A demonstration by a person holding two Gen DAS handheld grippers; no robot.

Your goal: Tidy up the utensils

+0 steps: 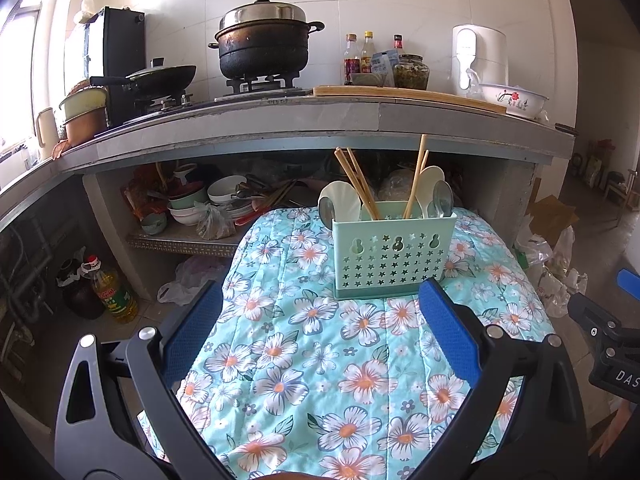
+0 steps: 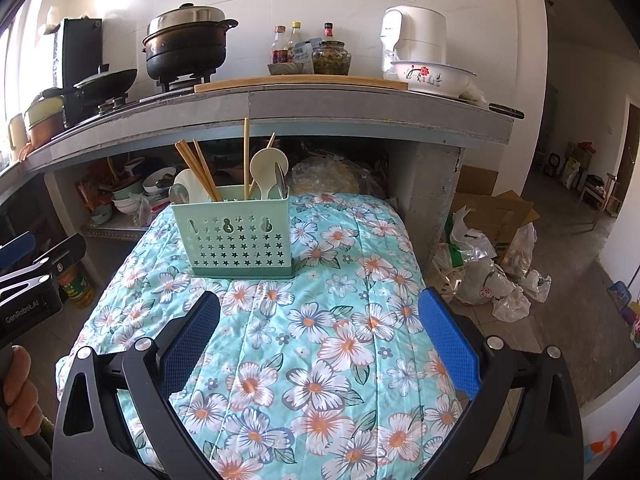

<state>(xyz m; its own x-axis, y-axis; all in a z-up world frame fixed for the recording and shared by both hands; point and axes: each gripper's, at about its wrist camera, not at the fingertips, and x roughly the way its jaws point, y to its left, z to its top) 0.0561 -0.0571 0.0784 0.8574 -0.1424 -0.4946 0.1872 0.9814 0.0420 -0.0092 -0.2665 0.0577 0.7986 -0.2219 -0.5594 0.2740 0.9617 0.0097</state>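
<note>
Both tongs, left gripper (image 1: 320, 344) and right gripper (image 2: 320, 344), gape wide and empty above floral cloth (image 1: 320, 380), utensil holder (image 1: 394, 254) far behind with chopsticks (image 1: 358, 184) and spoons (image 1: 434, 196).

Left gripper (image 1: 320, 344) jaws wide apart, right gripper (image 2: 320, 344) likewise, both apparently empty, hovering level

A green utensil holder (image 1: 394, 256) with chopsticks (image 1: 358, 184) and spoons (image 1: 438, 196) stood on a floral cloth (image 1: 304, 352), beyond the left gripper (image 1: 320, 336), jaws apart.
</note>
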